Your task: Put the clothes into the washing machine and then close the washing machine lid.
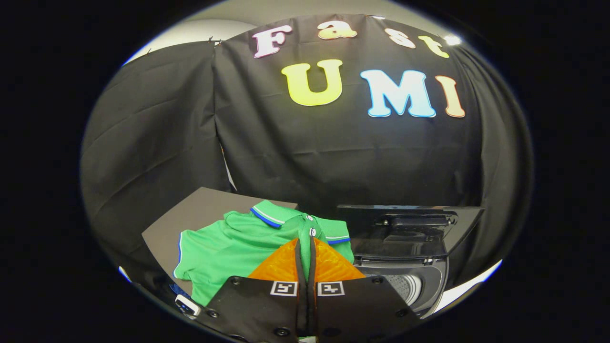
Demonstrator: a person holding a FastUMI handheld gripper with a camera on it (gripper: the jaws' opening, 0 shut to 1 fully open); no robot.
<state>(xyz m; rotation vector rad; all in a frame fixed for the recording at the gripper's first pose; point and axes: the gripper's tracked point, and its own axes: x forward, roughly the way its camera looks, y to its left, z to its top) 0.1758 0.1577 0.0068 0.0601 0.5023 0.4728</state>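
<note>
The hand-held gripper has its fingers drawn nearly together, pinching a fold of the green polo shirt at its buttoned placket. The shirt lies spread on the dark counter, to the left. Just right of it stands the top-loading washing machine, its lid raised upright, the drum visible beneath.

My dark tabletop carries a green polo shirt with blue-and-white trim, lying rumpled across it. My gripper has its fingers pinched together on the shirt's front placket.
</note>
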